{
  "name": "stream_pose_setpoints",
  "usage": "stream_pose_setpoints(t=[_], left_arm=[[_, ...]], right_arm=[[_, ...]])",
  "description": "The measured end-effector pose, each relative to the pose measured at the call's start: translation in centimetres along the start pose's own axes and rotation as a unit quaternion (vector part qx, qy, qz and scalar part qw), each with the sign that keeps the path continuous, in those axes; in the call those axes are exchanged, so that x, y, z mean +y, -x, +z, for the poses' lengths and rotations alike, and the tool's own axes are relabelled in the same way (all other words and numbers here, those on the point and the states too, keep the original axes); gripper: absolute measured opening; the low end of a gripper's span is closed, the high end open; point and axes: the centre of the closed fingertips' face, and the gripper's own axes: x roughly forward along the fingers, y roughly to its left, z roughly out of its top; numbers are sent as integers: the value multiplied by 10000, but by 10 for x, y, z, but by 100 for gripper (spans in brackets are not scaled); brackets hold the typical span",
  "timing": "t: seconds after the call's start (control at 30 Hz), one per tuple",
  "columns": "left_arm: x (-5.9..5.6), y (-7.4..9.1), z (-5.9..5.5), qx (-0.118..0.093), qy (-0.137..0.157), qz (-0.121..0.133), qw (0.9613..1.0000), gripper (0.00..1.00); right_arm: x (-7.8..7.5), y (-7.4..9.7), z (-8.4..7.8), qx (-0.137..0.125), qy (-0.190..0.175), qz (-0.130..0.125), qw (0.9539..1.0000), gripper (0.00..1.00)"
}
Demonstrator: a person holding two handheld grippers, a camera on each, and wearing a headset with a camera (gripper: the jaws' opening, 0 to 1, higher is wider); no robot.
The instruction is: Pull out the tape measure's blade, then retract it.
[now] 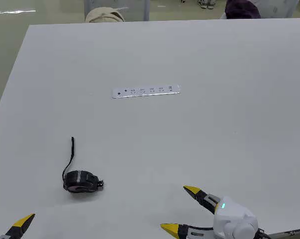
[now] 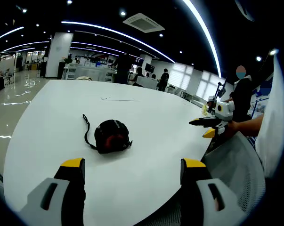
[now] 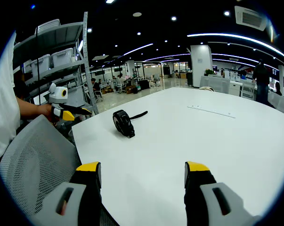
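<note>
A black tape measure [image 1: 80,181] with a wrist strap lies on the white table [image 1: 189,134], at the near left; its blade is inside the case. In the left gripper view the tape measure [image 2: 112,135] lies just ahead of my open left gripper [image 2: 133,167], nothing between the jaws. My right gripper [image 1: 182,209] hovers open over the near right edge, well to the right of the tape. In the right gripper view the tape measure [image 3: 124,123] sits ahead and to the left of the right gripper [image 3: 142,170]. One yellow tip of the left gripper [image 1: 21,221] shows at the bottom left.
A white power strip [image 1: 146,91] lies flat in the middle of the table. A grey mesh chair [image 3: 33,160] stands at the near edge. Shelves with bins [image 3: 57,56] rise behind, and people [image 2: 240,89] stand beyond the far side.
</note>
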Motion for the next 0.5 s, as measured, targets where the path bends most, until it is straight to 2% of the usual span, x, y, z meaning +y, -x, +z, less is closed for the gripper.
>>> stream_pose_setpoints(t=[0.5], left_arm=[[2,-2,-3,10,0,4,10000,81]], right_arm=[[0,0,-2,42,16,14,10000,73]])
